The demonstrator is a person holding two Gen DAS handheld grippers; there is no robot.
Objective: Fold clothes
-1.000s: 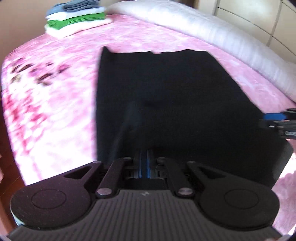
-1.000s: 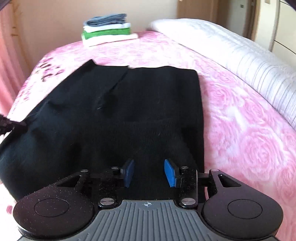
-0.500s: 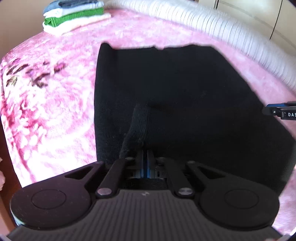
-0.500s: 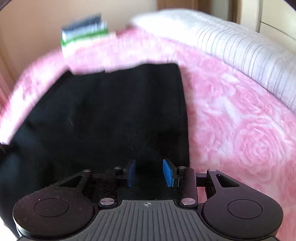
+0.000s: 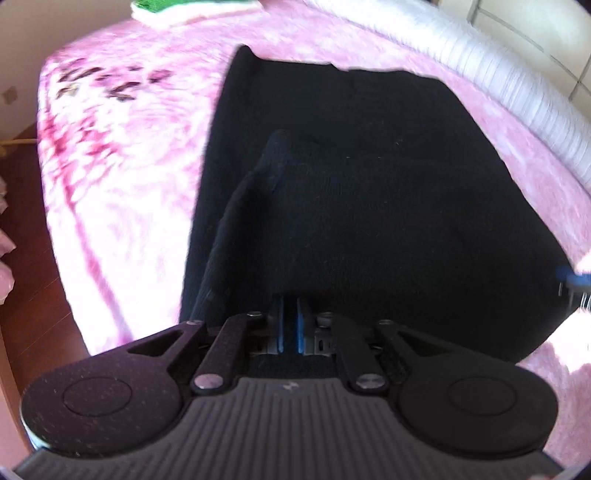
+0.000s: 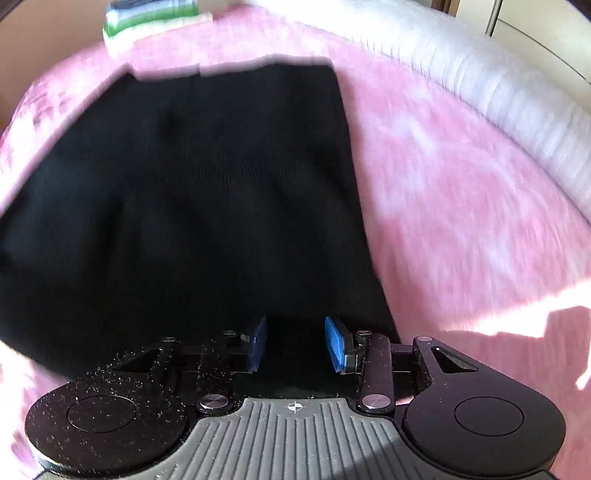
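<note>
A black garment (image 5: pixel 369 192) lies spread flat on a pink flowered bedspread (image 5: pixel 129 166). My left gripper (image 5: pixel 290 323) is shut on the garment's near edge, and a ridge of black fabric (image 5: pixel 251 206) rises from its blue pads. In the right wrist view the same black garment (image 6: pixel 184 203) fills the left half. My right gripper (image 6: pixel 295 343) stands open over the garment's near right corner, with black cloth lying between its blue pads (image 6: pixel 336 345). A blue tip of the right gripper (image 5: pixel 572 282) shows at the far right of the left wrist view.
A stack of folded clothes (image 6: pixel 151 18) sits at the far end of the bed. A long white ribbed pillow (image 6: pixel 480 81) runs along the right side. Brown wooden floor (image 5: pixel 26 277) lies past the bed's left edge. Pale cupboard doors (image 5: pixel 554 29) stand behind.
Both grippers have moved forward and tipped down over the garment; the folded stack has slid to the top edge. The fabric ridge at the left gripper stands taller. The right jaws stay apart.
</note>
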